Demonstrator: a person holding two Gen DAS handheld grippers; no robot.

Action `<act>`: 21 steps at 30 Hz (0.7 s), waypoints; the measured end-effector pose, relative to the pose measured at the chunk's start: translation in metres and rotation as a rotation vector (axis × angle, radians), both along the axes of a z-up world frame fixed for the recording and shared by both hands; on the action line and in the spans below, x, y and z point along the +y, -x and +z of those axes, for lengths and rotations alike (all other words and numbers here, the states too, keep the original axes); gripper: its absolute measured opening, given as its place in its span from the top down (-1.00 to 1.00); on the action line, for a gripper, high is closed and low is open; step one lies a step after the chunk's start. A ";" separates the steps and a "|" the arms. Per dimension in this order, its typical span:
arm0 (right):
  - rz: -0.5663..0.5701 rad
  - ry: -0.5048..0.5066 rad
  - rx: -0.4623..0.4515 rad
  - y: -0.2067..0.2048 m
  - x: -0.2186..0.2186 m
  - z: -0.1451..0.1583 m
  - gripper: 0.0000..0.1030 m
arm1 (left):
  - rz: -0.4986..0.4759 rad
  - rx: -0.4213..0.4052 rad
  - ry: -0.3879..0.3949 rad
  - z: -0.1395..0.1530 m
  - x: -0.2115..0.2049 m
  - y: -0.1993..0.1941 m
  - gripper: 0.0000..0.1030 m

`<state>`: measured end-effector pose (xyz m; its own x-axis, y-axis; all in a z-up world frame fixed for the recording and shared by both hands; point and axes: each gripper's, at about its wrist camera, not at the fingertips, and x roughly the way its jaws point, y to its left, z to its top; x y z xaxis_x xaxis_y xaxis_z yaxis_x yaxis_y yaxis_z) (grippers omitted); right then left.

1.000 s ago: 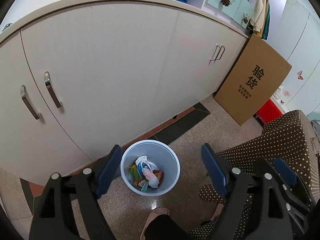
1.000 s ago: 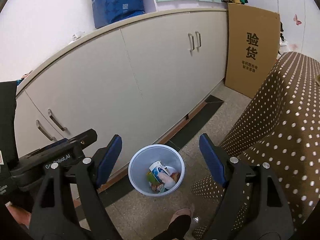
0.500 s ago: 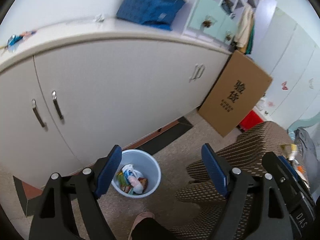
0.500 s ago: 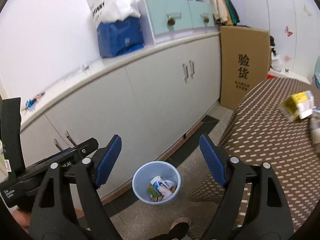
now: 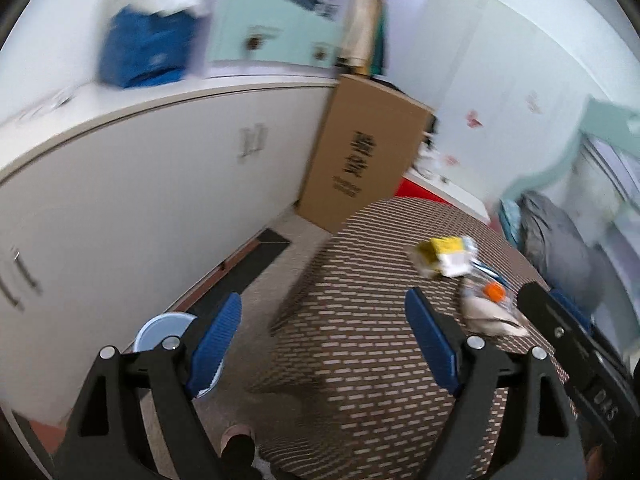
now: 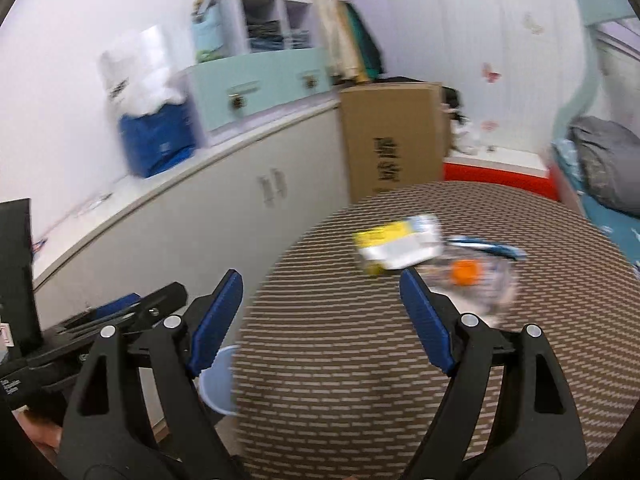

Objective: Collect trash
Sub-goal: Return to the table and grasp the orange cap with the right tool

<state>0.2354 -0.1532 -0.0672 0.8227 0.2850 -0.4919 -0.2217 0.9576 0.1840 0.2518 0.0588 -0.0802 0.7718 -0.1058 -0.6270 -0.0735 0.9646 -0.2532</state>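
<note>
**Q:** What are the largest fixtures in the two wrist views?

**A:** A long white cabinet (image 5: 152,184) runs along the wall, with paired door handles. On its counter sit a blue package (image 6: 156,144) and a pale green drawer unit (image 6: 256,88). A flat brown cardboard box (image 5: 364,156) with black printed characters leans upright against the cabinet's far end. In the foreground stands a table covered by a brown cloth with white dots (image 6: 360,380); both views are blurred.

**Q:** Where is the trash, and where is its container?

**A:** Three pieces lie together on the cloth, toward the far right part of the tabletop. A yellow-and-white carton (image 6: 396,248) lies on its side. Just beside it, to the right, is crumpled clear plastic bearing an orange cap (image 6: 464,272). In the left wrist view a pale crumpled wrapper (image 5: 492,316) lies nearest that camera. The light blue trash bin (image 5: 164,328) stands on the floor between cabinet and table, largely hidden behind the gripper's finger; its contents cannot be made out.

**Q:** How do the grippers stand?

**A:** The left gripper (image 5: 320,344) has its blue-padded jaws spread wide, grasping nothing, over the table's near edge. The right gripper (image 6: 320,320) is likewise released and empty, above the cloth, with the carton just beyond its right fingertip. Neither touches the trash.
</note>
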 end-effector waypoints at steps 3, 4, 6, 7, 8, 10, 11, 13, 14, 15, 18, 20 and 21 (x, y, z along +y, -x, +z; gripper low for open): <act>-0.046 0.012 0.034 -0.013 -0.039 -0.004 -0.55 | -0.080 0.016 -0.001 -0.001 -0.039 -0.019 -0.59; -0.066 0.019 0.050 -0.020 -0.053 -0.008 -0.55 | -0.097 0.025 -0.001 -0.003 -0.048 -0.025 -0.59; -0.071 0.037 0.083 -0.030 -0.070 -0.014 -0.54 | -0.134 0.044 -0.005 -0.009 -0.067 -0.040 -0.59; -0.078 0.046 0.099 -0.039 -0.079 -0.018 -0.53 | -0.148 0.049 -0.006 -0.011 -0.073 -0.045 -0.59; -0.084 0.059 0.108 -0.041 -0.085 -0.021 -0.37 | -0.164 0.053 -0.005 -0.014 -0.080 -0.051 -0.59; -0.084 0.083 0.137 -0.054 -0.097 -0.030 -0.08 | -0.188 0.061 -0.005 -0.020 -0.092 -0.063 -0.59; -0.081 0.083 0.146 -0.059 -0.101 -0.033 -0.06 | -0.194 0.067 -0.006 -0.022 -0.096 -0.069 -0.59; -0.066 0.090 0.164 -0.070 -0.103 -0.039 -0.06 | -0.208 0.070 -0.009 -0.028 -0.104 -0.081 -0.59; -0.059 0.096 0.169 -0.075 -0.104 -0.041 -0.06 | -0.215 0.077 -0.015 -0.031 -0.108 -0.087 -0.59; -0.048 0.103 0.180 -0.082 -0.105 -0.044 -0.06 | -0.219 0.080 -0.015 -0.032 -0.111 -0.092 -0.59; -0.007 0.122 0.209 -0.097 -0.099 -0.053 -0.07 | -0.239 0.085 -0.021 -0.040 -0.118 -0.107 -0.59; 0.015 0.142 0.231 -0.107 -0.095 -0.060 -0.06 | -0.244 0.087 -0.029 -0.044 -0.120 -0.115 -0.59; 0.024 0.146 0.241 -0.110 -0.095 -0.063 -0.06 | -0.248 0.090 -0.031 -0.046 -0.120 -0.119 -0.58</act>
